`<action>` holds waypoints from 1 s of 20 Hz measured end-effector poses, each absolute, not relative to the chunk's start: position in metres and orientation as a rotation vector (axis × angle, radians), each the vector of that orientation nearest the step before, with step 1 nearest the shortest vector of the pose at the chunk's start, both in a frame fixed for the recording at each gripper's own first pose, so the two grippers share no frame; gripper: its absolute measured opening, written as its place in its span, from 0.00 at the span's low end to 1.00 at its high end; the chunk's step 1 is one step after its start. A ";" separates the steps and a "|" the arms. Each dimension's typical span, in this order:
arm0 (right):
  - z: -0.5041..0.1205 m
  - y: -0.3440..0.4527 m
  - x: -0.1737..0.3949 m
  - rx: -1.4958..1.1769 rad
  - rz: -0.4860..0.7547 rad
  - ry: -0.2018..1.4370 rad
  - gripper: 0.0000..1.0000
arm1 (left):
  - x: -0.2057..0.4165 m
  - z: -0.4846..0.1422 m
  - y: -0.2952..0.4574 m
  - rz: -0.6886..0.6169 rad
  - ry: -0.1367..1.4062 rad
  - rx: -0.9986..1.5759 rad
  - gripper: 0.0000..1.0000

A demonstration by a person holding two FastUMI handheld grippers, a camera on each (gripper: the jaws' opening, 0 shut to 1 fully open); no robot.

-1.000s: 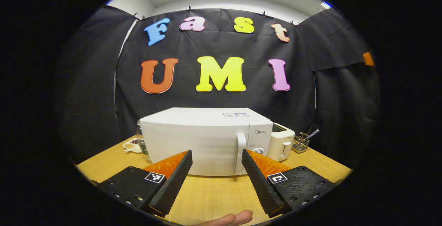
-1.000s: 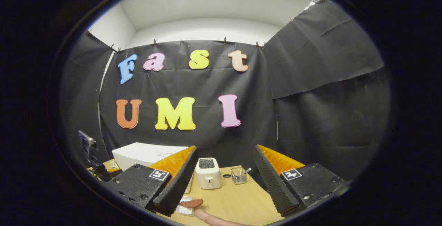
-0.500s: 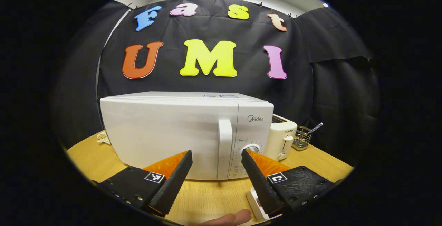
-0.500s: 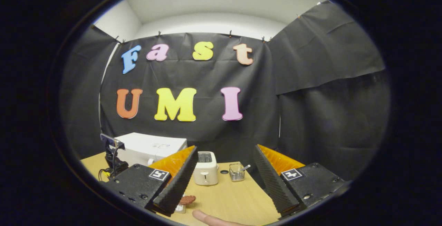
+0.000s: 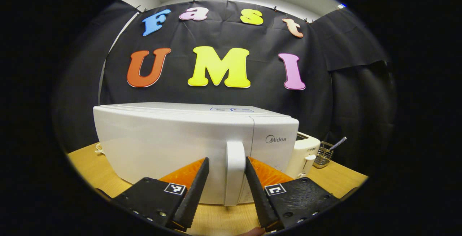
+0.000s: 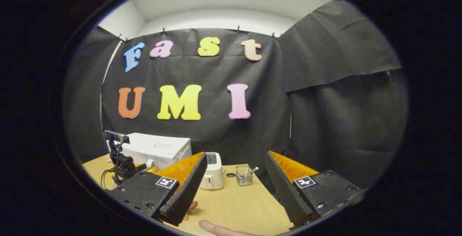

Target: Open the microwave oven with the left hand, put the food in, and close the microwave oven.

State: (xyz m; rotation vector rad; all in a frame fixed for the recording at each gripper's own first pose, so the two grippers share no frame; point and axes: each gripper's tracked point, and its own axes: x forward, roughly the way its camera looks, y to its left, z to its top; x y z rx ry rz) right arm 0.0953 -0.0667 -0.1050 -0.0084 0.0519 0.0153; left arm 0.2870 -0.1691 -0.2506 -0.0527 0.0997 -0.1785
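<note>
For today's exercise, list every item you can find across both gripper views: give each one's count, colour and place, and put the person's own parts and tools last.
microwave oven: one, white, on the table, door shut
door handle: one, white, upright, between the left gripper's fingers
toaster: one, cream, right of the microwave oven
wire basket: one, metal, right of the toaster, a utensil in it
food: one, reddish brown, mostly hidden behind a right gripper finger
table: one, light wood
left gripper: one, fingers astride the door handle
right gripper: one, open above the table
fingertip: one, bottom edge of the right gripper view

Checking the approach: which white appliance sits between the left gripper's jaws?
The microwave: its door handle stands between the open left gripper jaws. The toaster sits off beside it.
</note>
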 end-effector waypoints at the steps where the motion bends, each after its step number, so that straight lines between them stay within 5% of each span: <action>1: -0.107 -0.068 0.095 -0.011 0.017 0.057 1.00 | 0.287 -0.252 -0.171 -0.184 0.107 -0.048 0.61; 3: -0.110 -0.070 0.096 -0.010 0.017 0.065 1.00 | 0.289 -0.253 -0.170 -0.169 0.114 -0.049 0.46; 5: -0.112 -0.072 0.096 -0.011 0.014 0.076 1.00 | 0.286 -0.257 -0.176 -0.194 0.159 -0.081 0.59; 6: -0.114 -0.073 0.094 -0.013 0.013 0.081 1.00 | 0.288 -0.256 -0.184 -0.214 0.172 -0.108 0.51; 7: -0.114 -0.074 0.092 -0.012 0.013 0.085 0.94 | 0.284 -0.257 -0.183 -0.215 0.196 -0.107 0.27; 10: -0.114 -0.077 0.084 -0.012 0.010 0.088 1.00 | 0.284 -0.257 -0.179 -0.201 0.195 -0.032 0.19; 20: -0.109 -0.085 0.062 -0.025 -0.008 0.087 1.00 | 0.280 -0.255 -0.179 -0.208 0.211 -0.070 0.12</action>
